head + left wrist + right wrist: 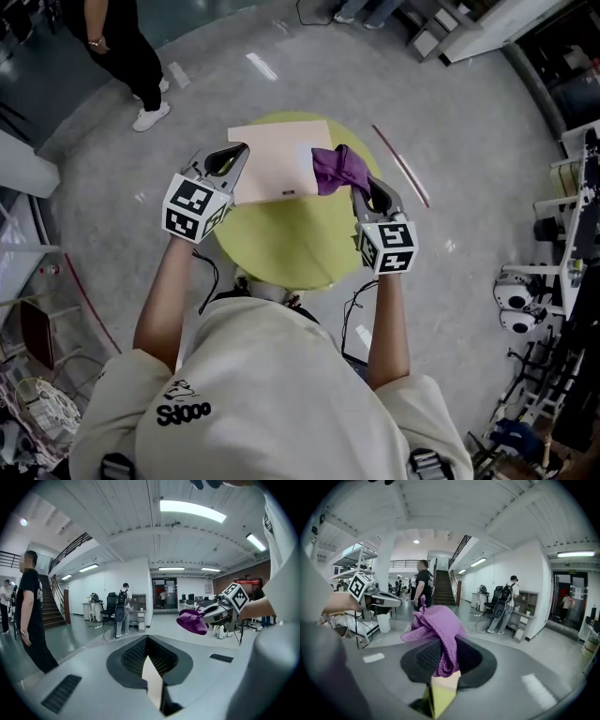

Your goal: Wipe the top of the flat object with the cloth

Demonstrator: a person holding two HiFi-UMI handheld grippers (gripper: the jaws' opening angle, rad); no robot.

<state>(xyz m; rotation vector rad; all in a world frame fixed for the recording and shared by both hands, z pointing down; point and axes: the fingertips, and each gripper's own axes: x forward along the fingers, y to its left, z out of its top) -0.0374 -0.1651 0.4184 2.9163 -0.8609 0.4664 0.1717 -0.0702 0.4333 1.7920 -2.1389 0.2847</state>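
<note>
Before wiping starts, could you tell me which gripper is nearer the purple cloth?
Right: the right gripper grips the purple cloth; the left gripper sits across the beige board from it.

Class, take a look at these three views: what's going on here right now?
A person holds a gripper in each hand over a round yellow-green table. The right gripper is shut on a bunched purple cloth, held at the right edge of the flat beige board lying on the table. The left gripper, jaws closed and empty, sits by the board's left edge. Whether the cloth touches the board is unclear.
</note>
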